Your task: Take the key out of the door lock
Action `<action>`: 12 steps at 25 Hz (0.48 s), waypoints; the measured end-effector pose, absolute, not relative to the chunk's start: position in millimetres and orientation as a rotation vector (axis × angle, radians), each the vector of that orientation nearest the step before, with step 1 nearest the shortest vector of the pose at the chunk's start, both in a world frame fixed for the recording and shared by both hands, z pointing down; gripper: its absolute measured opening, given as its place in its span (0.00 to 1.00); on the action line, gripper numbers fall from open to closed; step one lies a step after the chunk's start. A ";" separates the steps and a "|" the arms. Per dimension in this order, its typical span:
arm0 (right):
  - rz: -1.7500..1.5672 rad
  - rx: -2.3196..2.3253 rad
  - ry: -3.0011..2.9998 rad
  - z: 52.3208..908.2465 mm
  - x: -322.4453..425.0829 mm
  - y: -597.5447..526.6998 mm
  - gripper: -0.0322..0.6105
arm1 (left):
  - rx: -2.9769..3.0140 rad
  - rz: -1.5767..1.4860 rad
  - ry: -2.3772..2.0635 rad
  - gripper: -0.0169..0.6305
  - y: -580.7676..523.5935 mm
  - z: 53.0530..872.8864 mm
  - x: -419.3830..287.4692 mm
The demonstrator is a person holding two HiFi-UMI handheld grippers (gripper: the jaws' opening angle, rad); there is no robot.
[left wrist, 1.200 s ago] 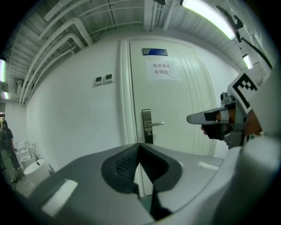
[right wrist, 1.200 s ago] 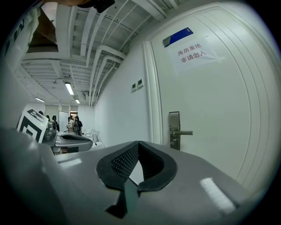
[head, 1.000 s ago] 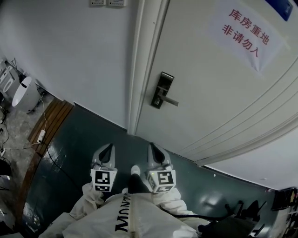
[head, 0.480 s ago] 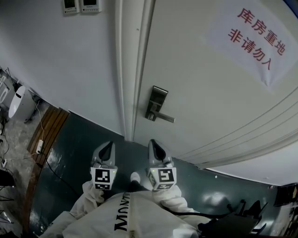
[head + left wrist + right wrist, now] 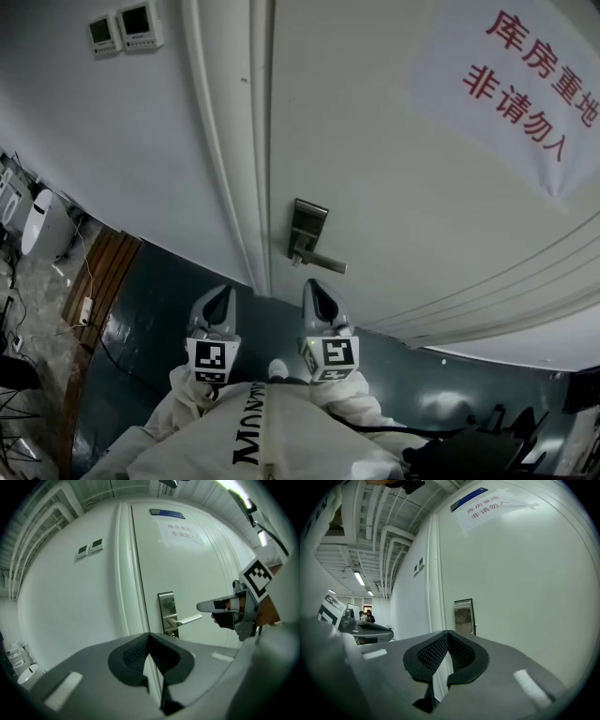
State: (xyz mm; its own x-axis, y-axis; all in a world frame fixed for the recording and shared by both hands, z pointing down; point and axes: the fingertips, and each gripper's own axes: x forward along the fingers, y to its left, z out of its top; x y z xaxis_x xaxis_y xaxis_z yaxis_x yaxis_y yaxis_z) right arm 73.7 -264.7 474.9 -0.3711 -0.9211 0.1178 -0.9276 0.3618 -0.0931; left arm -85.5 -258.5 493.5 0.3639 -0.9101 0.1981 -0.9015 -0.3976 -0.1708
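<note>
The left gripper view shows the lock plate [image 5: 167, 609] with its lever [image 5: 190, 619] pointing right towards the right tool [image 5: 220, 605]. The right gripper view shows only the top of the plate above its own jaws. The head view places the lock on the door [image 5: 422, 187], above and ahead of both tools and well apart from them. The key is too small to make out; something small sits under the lever. The left tool [image 5: 223, 292] has its jaws closed together on nothing, and so does the right tool. A paper notice [image 5: 525, 84] with red characters hangs on the door, and two wall panels [image 5: 127, 28] sit left of the door frame [image 5: 230, 141].
</note>
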 end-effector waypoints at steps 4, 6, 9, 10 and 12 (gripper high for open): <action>0.229 1.804 -2.513 474.3 85.7 -274.2 0.05 | -2.591 -0.402 1.644 0.03 -276.6 488.9 -76.3; 0.238 1.846 -2.482 475.4 90.9 -277.6 0.05 | -2.614 -0.401 1.602 0.03 -285.5 488.8 -71.5; 0.254 1.920 -2.418 478.3 98.4 -280.6 0.05 | -2.659 -0.401 1.521 0.03 -297.9 490.3 -64.2; 0.260 1.948 -2.393 479.6 100.2 -281.3 0.05 | -2.674 -0.401 1.491 0.03 -301.9 490.8 -62.6; 0.269 1.999 -2.346 481.8 101.5 -282.8 0.05 | -2.698 -0.402 1.433 0.03 -311.2 492.3 -61.5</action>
